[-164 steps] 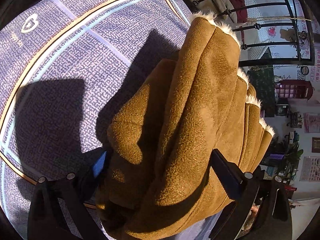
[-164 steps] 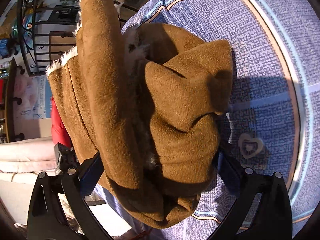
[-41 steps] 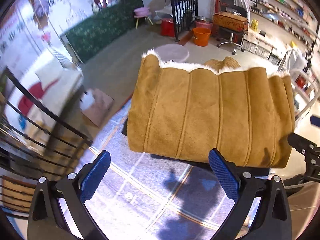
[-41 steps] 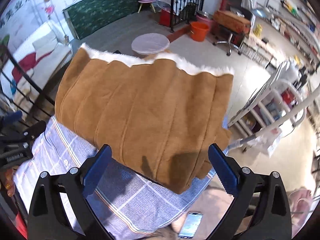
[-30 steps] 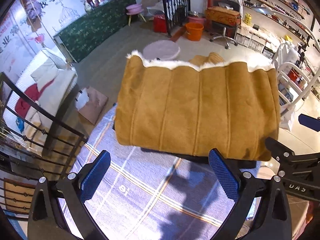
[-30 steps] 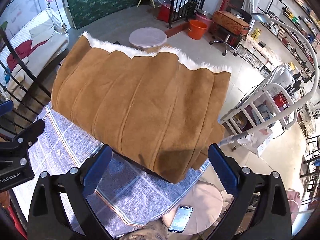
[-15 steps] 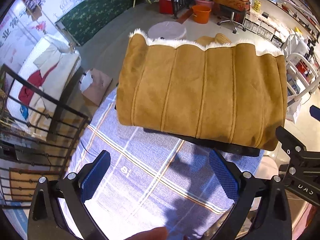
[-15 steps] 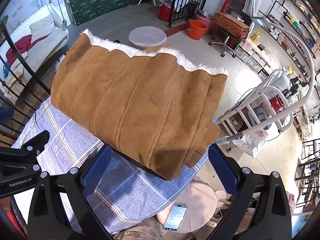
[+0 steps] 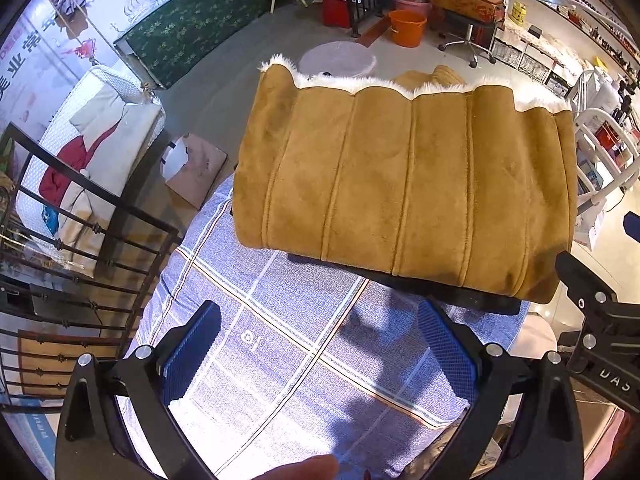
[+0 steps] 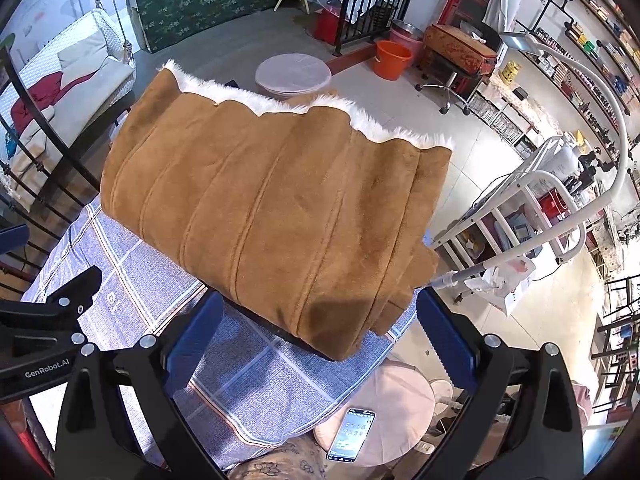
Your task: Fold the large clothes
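Note:
A brown suede coat (image 9: 404, 188) with white fur trim lies folded into a thick block at the far end of the table covered in a blue plaid cloth (image 9: 288, 344). It also shows in the right wrist view (image 10: 272, 216). My left gripper (image 9: 320, 352) is open and empty, held above the cloth, well back from the coat. My right gripper (image 10: 316, 332) is open and empty, above the coat's near right corner. Each gripper shows at the edge of the other's view.
A black metal railing (image 9: 80, 248) stands left of the table. A white metal rack (image 10: 532, 216) stands to the right. A pink stool (image 10: 384, 412) with a phone (image 10: 352, 434) on it sits below the table's right edge. The floor beyond holds an orange bucket (image 10: 392, 59).
Both grippers have let go of the coat, which now lies folded on the table. In the last second they have drawn back and risen a little; the coat has not moved.

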`<state>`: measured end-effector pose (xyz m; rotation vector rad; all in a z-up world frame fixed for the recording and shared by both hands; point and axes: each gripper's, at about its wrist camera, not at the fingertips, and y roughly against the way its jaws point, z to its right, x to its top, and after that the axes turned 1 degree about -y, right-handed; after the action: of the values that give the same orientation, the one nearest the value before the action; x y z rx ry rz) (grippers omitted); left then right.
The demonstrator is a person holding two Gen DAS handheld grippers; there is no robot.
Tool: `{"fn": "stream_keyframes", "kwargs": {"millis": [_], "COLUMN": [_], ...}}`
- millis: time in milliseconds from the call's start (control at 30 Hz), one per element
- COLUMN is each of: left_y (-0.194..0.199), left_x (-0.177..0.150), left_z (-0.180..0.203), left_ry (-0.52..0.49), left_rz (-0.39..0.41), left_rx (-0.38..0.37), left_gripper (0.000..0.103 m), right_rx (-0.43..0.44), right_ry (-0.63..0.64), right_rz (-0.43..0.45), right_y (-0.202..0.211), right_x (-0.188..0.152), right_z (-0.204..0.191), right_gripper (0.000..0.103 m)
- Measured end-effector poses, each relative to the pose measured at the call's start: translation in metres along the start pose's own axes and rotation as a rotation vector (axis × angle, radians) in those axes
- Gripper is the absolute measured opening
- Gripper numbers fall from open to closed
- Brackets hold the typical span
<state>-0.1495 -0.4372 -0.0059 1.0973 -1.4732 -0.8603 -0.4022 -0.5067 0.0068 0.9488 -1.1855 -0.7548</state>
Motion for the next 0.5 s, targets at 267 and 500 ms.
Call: {"fn": "stream_keyframes", "kwargs": {"millis": [267,500], "left_y": [0.0001,-0.0007], "left_x": [0.001,0.0026], "left_z": [-0.0021,-0.0032], "left_ry": [0.012,0.018], "left_rz": [-0.005,-0.01], "left_rx": [0.001,-0.003], "left_gripper": [0.097,0.097], "right_rx": [0.0,0.0], "right_ry": [0.003,0.002], "right_rz": [-0.001,-0.004], "right_y": [0.0027,0.0021], "right_x": [-0.0045,-0.0053], "right_z": [-0.001,-0.0017], "right_gripper": [0.096,0.096]}}
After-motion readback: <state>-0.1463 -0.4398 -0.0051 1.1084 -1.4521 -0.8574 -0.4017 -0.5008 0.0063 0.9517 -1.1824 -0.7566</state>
